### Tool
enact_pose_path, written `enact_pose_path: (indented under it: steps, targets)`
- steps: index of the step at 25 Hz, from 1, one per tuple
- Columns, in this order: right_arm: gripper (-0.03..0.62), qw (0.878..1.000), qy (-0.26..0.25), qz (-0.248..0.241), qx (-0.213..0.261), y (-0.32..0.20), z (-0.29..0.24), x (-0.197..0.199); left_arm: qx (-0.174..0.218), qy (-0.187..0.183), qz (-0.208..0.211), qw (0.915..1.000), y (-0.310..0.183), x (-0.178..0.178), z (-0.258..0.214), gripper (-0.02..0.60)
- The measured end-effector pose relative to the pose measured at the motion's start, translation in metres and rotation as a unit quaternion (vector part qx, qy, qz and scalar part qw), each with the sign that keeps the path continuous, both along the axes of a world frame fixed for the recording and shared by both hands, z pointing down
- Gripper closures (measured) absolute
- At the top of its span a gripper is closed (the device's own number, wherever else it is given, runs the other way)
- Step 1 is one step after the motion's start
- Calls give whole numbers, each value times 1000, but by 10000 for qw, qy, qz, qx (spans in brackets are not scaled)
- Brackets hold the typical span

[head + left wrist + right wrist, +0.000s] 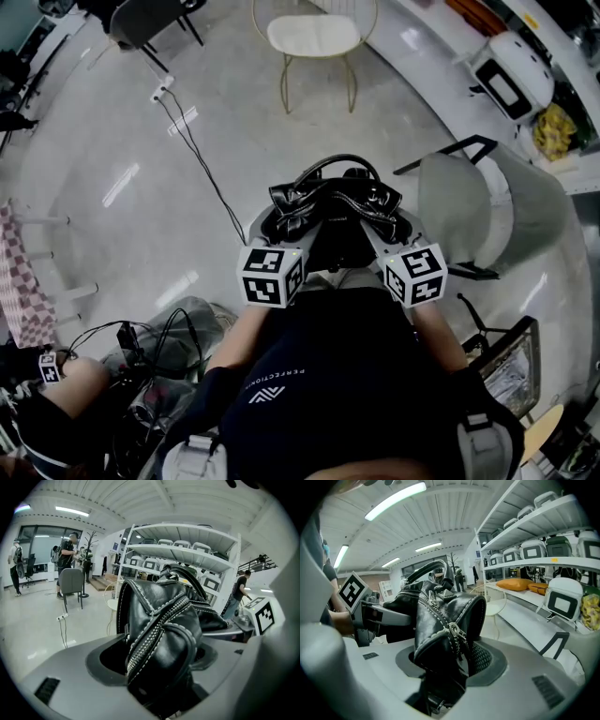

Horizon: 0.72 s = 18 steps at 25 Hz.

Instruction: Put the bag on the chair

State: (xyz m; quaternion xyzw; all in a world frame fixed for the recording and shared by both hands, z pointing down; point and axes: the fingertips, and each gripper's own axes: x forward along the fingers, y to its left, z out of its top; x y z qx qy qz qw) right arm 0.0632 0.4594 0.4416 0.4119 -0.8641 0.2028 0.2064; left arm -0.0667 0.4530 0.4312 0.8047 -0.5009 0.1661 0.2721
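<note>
A pale, glossy floor [112, 131] fills the head view, with shelving [183, 551] of white devices along the room's edge. At lower centre, the left gripper [266, 232] is clamped on the left end of a black leather bag [330, 204], its jaws pressing the zipped, stitched end between them. The right gripper [392, 234] grips the bag's right end the same way, so the bag hangs between the two above the floor, handle up. Just right of it stands a grey chair [466, 208]. A white-seated chair [314, 36] with a gold frame stands well apart at top centre. A cable [192, 150] trails across the floor at upper left.
</note>
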Motion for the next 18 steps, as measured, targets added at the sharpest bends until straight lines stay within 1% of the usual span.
enact_pose_path:
  steps: [7, 12, 18]
  targets:
    - [393, 9998, 48, -169, 7, -72, -3, 16, -8, 69, -108, 9999, -69, 16, 1, 242]
    - [393, 9997, 51, -242, 47, -121, -7, 29, -26, 49, -191, 9998, -115, 28, -1, 244]
    - [393, 9993, -26, -359, 63, -164, -9, 42, -25, 25, -323, 9995, -156, 42, -5, 245]
